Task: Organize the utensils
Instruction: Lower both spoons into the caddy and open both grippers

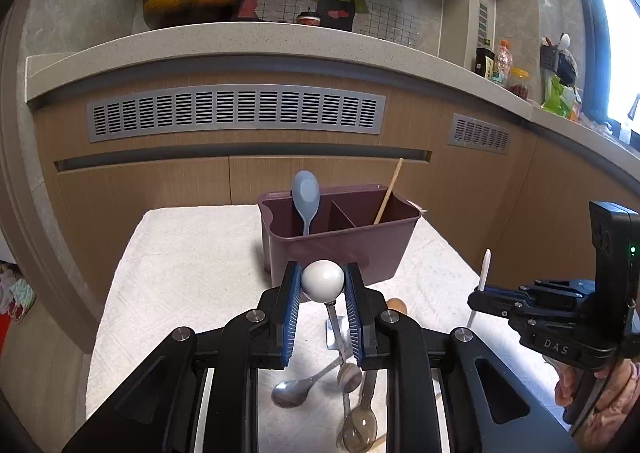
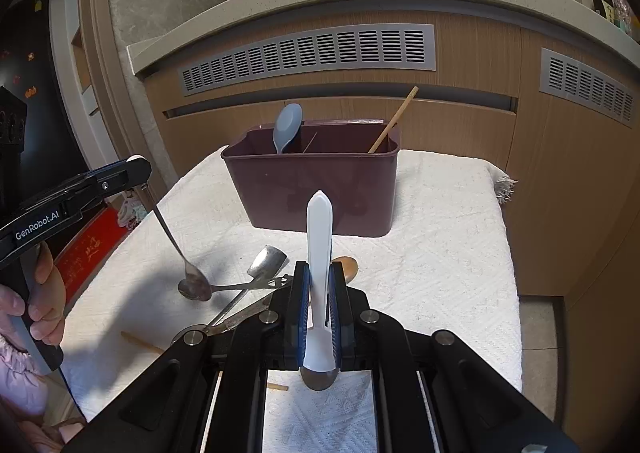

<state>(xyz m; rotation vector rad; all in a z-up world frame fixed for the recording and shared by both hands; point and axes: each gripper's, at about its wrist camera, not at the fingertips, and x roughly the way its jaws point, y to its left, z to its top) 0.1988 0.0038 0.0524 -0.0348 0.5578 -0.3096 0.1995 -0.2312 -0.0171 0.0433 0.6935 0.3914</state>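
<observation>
A maroon divided utensil caddy (image 1: 320,249) (image 2: 312,189) stands on a white towel; it holds a blue-grey spoon (image 1: 305,193) (image 2: 286,127) on the left and a wooden chopstick (image 1: 389,191) (image 2: 392,121) on the right. My left gripper (image 1: 323,281) (image 2: 138,169) is shut on the white ball end of a metal spoon (image 1: 322,280) (image 2: 166,229), whose bowl hangs down to the towel. My right gripper (image 2: 319,285) (image 1: 480,293) is shut on a white-handled utensil (image 2: 319,249) (image 1: 484,269), held upright in front of the caddy.
Several metal spoons (image 1: 292,393) (image 2: 240,289), a brown wooden spoon (image 2: 348,265) and loose chopsticks (image 2: 142,343) lie on the white towel (image 1: 180,273) (image 2: 440,253). Wooden cabinets with grey vents and a stone counter stand behind the towel.
</observation>
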